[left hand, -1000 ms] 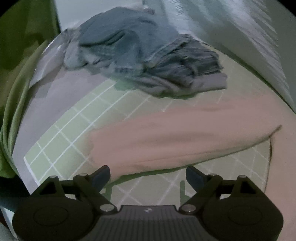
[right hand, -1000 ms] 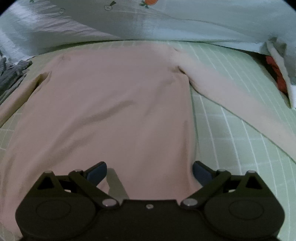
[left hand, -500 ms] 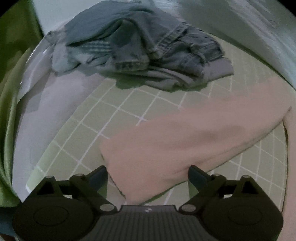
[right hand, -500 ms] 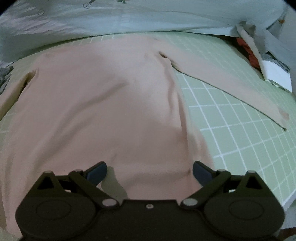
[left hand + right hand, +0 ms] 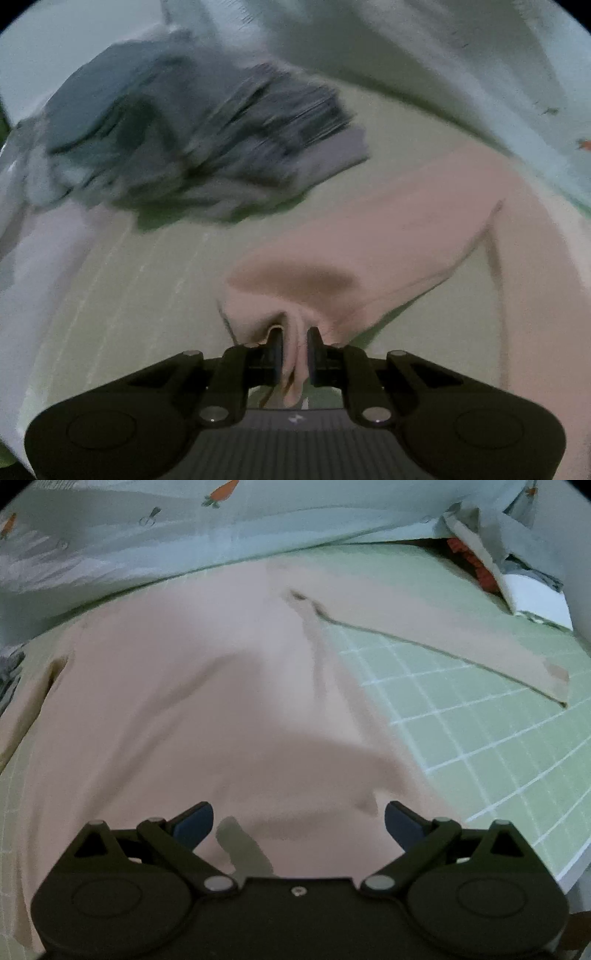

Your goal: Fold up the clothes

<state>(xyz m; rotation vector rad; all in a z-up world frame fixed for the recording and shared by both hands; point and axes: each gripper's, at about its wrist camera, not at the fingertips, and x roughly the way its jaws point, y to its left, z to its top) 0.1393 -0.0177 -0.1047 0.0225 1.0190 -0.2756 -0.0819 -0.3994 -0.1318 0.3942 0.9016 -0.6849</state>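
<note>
Pink long-sleeved top lies flat on the green checked sheet of the bed, long axis running away from your right gripper, neck end far, hem nearest. Its far-side sleeve angles out to the right. Your right jaws stand wide open over the hem, gripping nothing. Your left gripper has its jaws closing, with the cuff end of the other sleeve pinched between them. Beyond, blurred, probably a heap of jeans.
</note>
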